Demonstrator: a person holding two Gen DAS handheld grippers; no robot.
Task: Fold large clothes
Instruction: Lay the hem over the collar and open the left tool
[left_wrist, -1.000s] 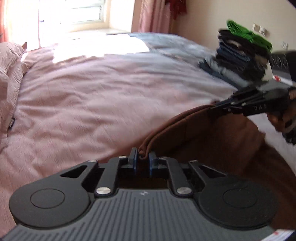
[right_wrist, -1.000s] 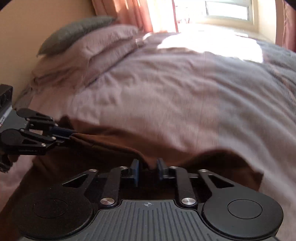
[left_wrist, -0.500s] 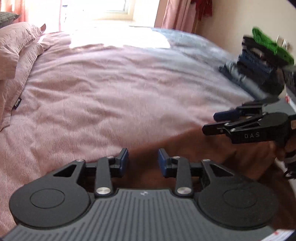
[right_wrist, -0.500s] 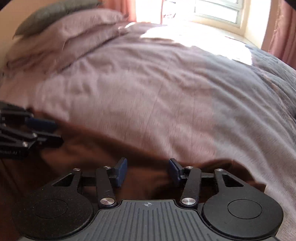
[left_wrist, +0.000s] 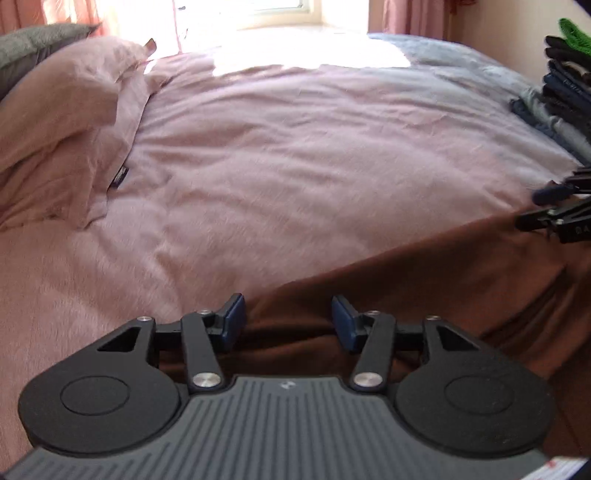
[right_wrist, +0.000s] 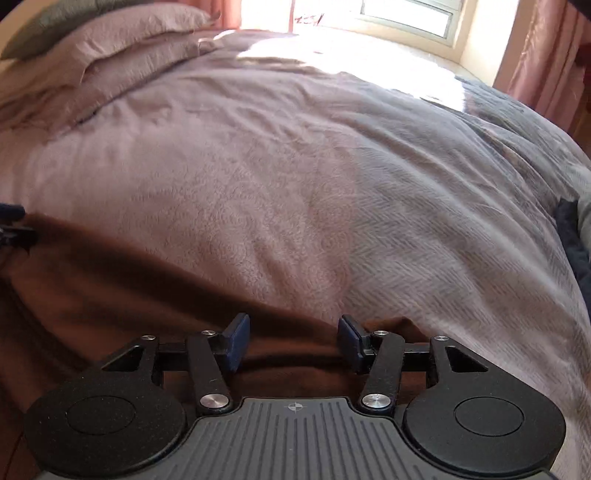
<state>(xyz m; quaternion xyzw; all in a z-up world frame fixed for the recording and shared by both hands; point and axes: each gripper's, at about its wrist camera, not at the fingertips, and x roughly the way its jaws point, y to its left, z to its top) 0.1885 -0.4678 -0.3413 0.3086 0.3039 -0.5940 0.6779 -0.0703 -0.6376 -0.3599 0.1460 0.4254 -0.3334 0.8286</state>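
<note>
I am releasing the dark brown fabric garment (left_wrist: 424, 280) onto the pink bed cover (left_wrist: 295, 155), left gripper (left_wrist: 288, 319) and right gripper (right_wrist: 293, 339) jaws just opening and empty; next calls for regripping an edge.

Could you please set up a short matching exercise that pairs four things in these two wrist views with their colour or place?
Things
1. garment
2. bedspread
3. stack of folded clothes
4. pillow

Descriptions
A. piled at the right edge of the left wrist view
B. dark brown, lying flat at the near edge of the bed
C. pink, at the head of the bed on the left
D. pale pink, covering the bed

Pairs: 1-B, 2-D, 3-A, 4-C
</note>
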